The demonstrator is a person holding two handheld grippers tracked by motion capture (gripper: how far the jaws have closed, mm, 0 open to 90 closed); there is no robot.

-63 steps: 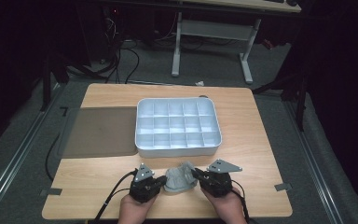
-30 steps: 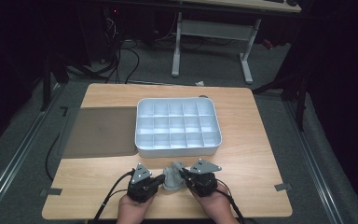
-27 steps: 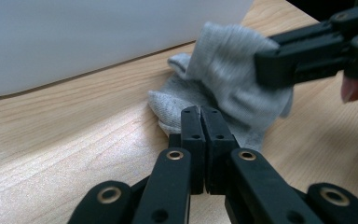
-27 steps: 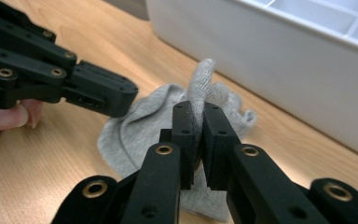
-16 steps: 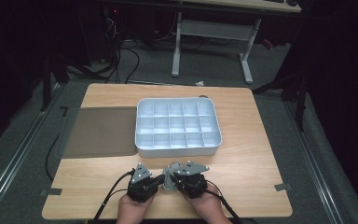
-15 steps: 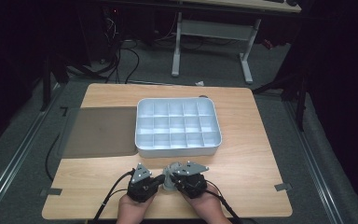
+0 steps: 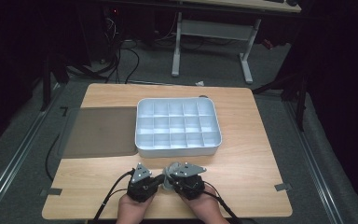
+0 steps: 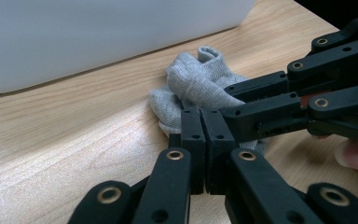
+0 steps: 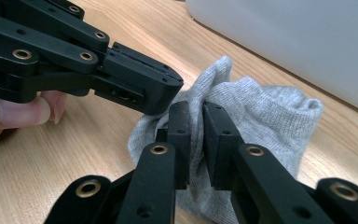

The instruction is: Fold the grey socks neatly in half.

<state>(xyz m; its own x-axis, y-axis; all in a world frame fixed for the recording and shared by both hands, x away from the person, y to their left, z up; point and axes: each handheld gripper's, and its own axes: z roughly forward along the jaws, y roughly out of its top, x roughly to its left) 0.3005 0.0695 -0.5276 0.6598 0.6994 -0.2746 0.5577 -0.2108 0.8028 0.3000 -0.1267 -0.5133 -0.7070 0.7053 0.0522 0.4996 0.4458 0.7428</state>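
My left gripper (image 8: 204, 140) and right gripper (image 9: 196, 135) both pinch one bunched grey sock (image 9: 256, 116) at the wooden table's (image 7: 242, 158) near edge, before the white compartment tray (image 7: 177, 123) (thin folds could slip if I pull apart).

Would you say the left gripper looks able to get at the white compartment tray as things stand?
Probably not freely: the left gripper is shut on the grey sock, which the right gripper also clamps, though bare table lies before the tray.

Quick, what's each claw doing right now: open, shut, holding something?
Left gripper: jaws shut on the grey sock.
Right gripper: jaws shut on the same sock.
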